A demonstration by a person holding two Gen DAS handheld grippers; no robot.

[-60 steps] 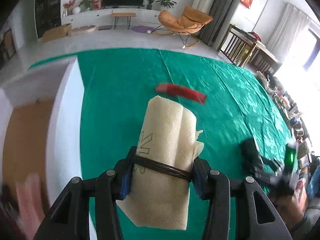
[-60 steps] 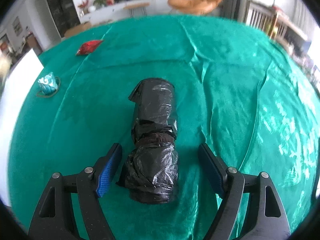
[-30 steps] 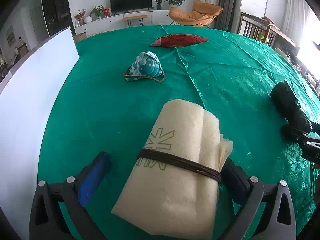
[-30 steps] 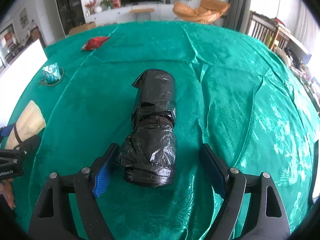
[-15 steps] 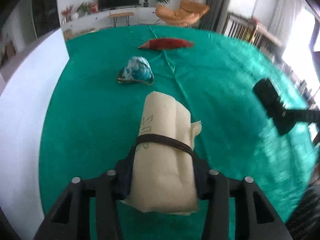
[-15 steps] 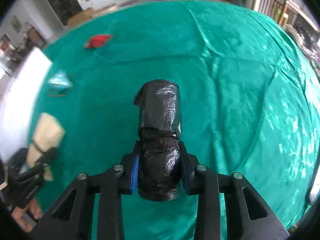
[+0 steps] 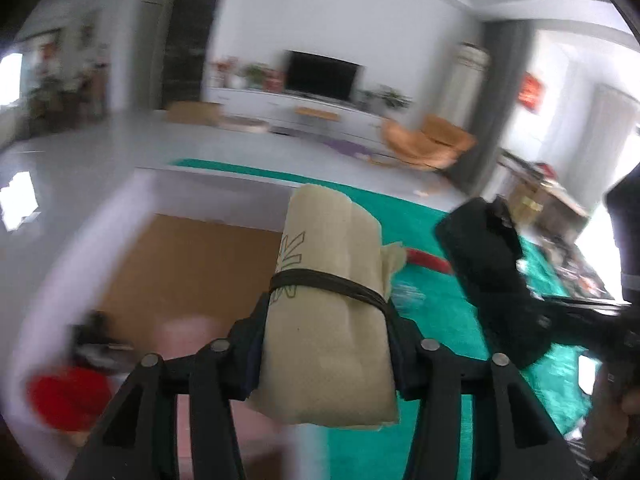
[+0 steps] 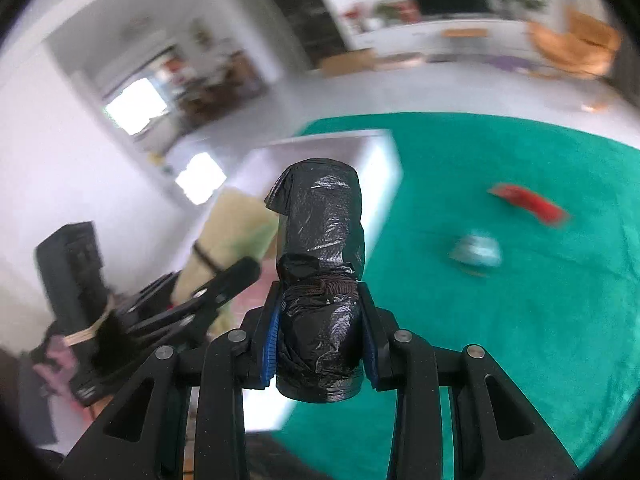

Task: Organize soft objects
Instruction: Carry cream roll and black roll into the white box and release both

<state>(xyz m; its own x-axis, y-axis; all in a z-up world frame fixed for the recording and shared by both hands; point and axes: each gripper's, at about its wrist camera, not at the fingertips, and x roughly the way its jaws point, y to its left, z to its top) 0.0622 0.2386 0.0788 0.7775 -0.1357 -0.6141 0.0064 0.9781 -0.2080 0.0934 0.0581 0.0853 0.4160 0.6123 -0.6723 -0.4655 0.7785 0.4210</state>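
My left gripper [image 7: 324, 344] is shut on a beige rolled cloth [image 7: 328, 308] tied with a dark band, held in the air over the white box [image 7: 224, 196] with a brown bottom. My right gripper [image 8: 320, 344] is shut on a black plastic-bag roll [image 8: 320, 248], lifted beside the left gripper near the box's edge. The black roll also shows in the left wrist view [image 7: 488, 276], and the beige roll in the right wrist view [image 8: 236, 228].
A red soft item [image 8: 528, 206] and a teal bundle [image 8: 476, 254] lie on the green cloth [image 8: 540, 312]. Inside the box lie a red object [image 7: 68, 396], a pink one [image 7: 188, 332] and a dark one [image 7: 96, 336]. Both views are blurred.
Both grippers shut on their rolls, lifted them off the green cloth and swung left toward the white box. The left roll now hangs over the box's inside.
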